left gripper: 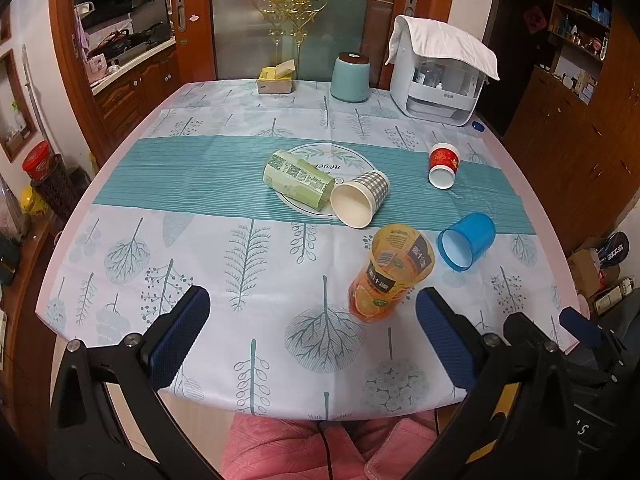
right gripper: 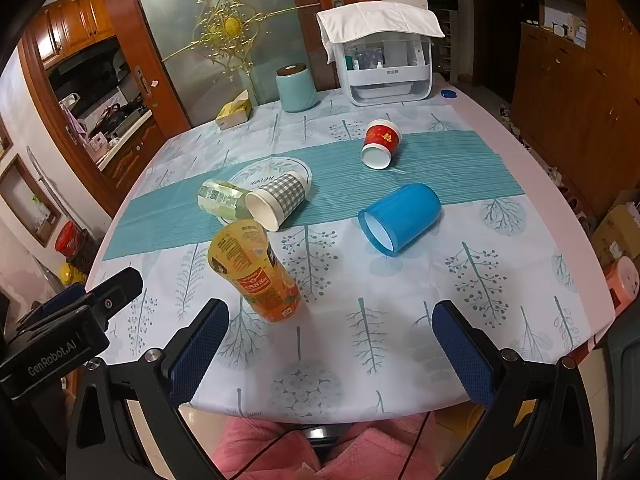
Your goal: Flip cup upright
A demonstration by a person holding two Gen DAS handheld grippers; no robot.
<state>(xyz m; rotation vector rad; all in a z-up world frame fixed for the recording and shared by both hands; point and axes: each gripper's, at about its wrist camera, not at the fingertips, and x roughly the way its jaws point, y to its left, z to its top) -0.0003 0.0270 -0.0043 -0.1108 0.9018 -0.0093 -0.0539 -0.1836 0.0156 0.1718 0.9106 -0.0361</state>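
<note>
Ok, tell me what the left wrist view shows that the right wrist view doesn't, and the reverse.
Only the left wrist view shows the left tongs from behind, open and empty, and the barcode side of the orange cup. Only the right wrist view shows the right tongs from behind, open and empty, and a pink stool at the right. Both show the orange cup upright, with the blue cup, checked cup, green cup and red cup lying on their sides.

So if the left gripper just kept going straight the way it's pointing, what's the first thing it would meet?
Probably bare tablecloth. The open left gripper hovers at the table's near edge; the upright orange cup stands right of its centre line, near the right finger, so it might be clipped; depth is unclear.
</note>
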